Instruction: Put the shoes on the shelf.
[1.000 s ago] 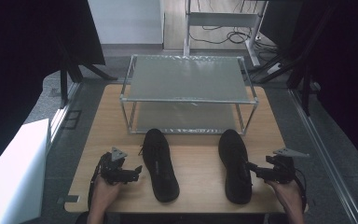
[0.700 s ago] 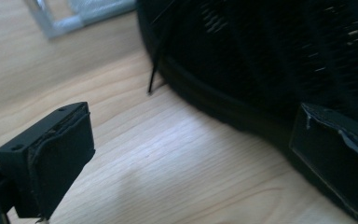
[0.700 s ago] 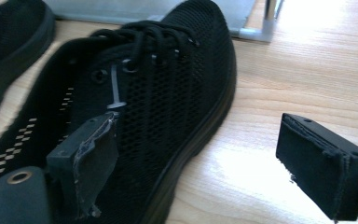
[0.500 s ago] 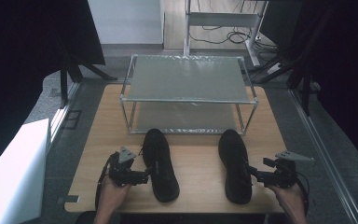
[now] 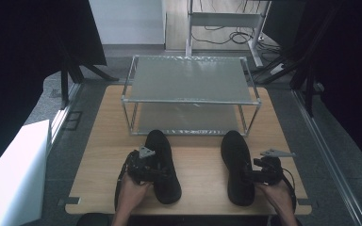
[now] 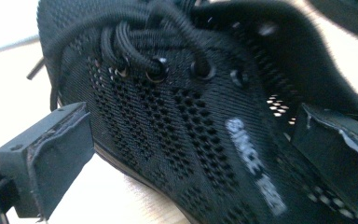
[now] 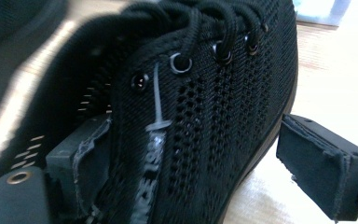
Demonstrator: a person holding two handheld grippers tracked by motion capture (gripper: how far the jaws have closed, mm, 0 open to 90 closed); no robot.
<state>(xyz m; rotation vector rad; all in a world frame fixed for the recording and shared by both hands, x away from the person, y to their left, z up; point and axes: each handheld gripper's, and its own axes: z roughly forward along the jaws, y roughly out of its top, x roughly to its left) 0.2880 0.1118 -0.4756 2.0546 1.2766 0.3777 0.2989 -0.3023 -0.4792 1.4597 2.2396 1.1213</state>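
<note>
**Black mesh shoes at the near edge, one gripper at each**

Black knit mesh forms the uppers of two lace-up shoes that lie side by side on the wooden table (image 5: 198, 162), toes towards the two-tier metal rack (image 5: 191, 96) at the far edge. The left shoe (image 5: 162, 165) sits near the middle of the near edge; the right shoe (image 5: 238, 167) lies closer to the near right corner, well apart from its partner.

The left gripper (image 5: 158, 172) meets the left shoe from its outer side. In the left gripper view its jaws stand wide: one pad (image 6: 51, 158) is outside the sole on the table side, the other (image 6: 340, 154) reaches over the collar into the shoe's opening, with the perforated side wall (image 6: 191, 135) between them, not yet pinched.

The right gripper (image 5: 247, 176) mirrors this at the right shoe. In the right gripper view the jaws are likewise wide, one pad (image 7: 81, 158) inside the opening, the other (image 7: 326, 163) clear of the sole, straddling the side wall (image 7: 205, 126) below the eyelets.

Judged from the fabric, each shoe is light, and the upper is soft and will buckle under pressure. The firmer hold probably lies low on the side wall, near the collar, clear of the loose laces (image 6: 140, 37).
</note>
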